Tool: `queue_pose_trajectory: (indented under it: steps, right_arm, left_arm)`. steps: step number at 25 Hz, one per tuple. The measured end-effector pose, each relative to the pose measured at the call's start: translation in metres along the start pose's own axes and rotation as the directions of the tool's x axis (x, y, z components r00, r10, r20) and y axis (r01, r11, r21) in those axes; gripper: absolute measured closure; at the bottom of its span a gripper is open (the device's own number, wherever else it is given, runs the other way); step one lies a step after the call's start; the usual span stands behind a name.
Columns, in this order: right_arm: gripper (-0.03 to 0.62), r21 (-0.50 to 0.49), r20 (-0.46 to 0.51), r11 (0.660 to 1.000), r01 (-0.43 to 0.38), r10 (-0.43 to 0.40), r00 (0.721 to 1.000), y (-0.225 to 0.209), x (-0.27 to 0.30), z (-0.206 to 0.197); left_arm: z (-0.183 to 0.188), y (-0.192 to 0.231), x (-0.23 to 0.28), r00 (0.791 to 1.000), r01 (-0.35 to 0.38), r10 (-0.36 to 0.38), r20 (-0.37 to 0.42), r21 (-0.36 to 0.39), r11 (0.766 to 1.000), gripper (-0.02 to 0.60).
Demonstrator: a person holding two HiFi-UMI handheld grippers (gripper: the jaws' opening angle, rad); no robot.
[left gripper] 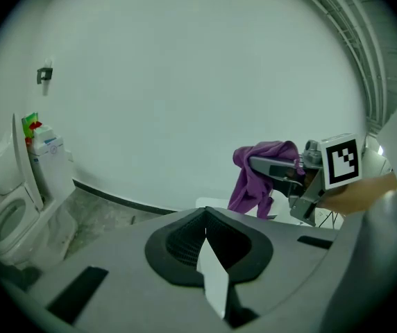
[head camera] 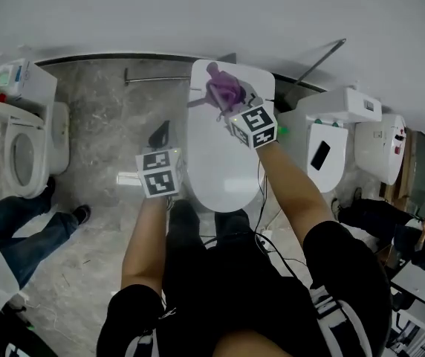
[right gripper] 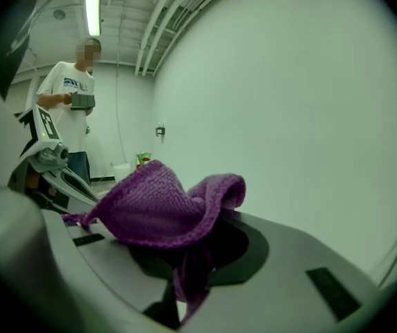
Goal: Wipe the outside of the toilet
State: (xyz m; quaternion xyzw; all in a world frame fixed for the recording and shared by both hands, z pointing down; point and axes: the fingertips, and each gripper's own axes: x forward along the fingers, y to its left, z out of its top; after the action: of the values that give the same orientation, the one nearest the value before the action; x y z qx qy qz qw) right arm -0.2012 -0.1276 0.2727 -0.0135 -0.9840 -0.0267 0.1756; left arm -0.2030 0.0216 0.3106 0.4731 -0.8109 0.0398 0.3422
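A toilet test room or showroom: several toilets (head camera: 224, 162) stand side by side along one white wall (head camera: 198, 13).

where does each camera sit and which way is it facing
Head view: on the person's head, facing steeply down at the white toilet; both forearms show.
Left gripper view: on the left hand-held gripper, facing the wall; its shut jaws show.
Right gripper view: on the right hand-held gripper, facing the wall; its jaws grip the purple cloth.
Shared: head and left gripper views both show that cloth.

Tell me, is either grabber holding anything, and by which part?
The right gripper pinches a purple cloth by a bunched fold; the rest drapes over it. The left gripper holds nothing.
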Motion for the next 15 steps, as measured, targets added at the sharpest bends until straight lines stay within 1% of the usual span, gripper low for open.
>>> queue_pose_trajectory:
  steps: [3,8,12,15]
  right_arm:
    - [0.528,-0.035,-0.038,0.999,-0.038,0.037,0.999,-0.022,0.046,-0.028]
    - [0.528,-0.145,-0.074,0.986,-0.086,0.076,0.994,-0.052,0.115,-0.062]
    - [0.528,-0.202,-0.089,0.97,-0.134,0.119,0.989,-0.063,0.159,-0.087]
    - [0.528,-0.247,-0.145,0.948,-0.202,0.17,0.975,-0.063,0.183,-0.119]
  left_arm:
    - [-0.007,0.018,0.028,1.0,-0.02,0.019,-0.008,-0.012,1.0,0.572]
    - [-0.022,0.041,0.072,0.999,-0.039,0.039,-0.01,-0.039,0.998,0.572]
    - [-0.045,0.053,0.098,0.998,-0.05,0.049,-0.04,-0.038,0.998,0.572]
    - [-0.067,0.057,0.114,0.996,-0.06,0.057,-0.065,-0.046,0.997,0.572]
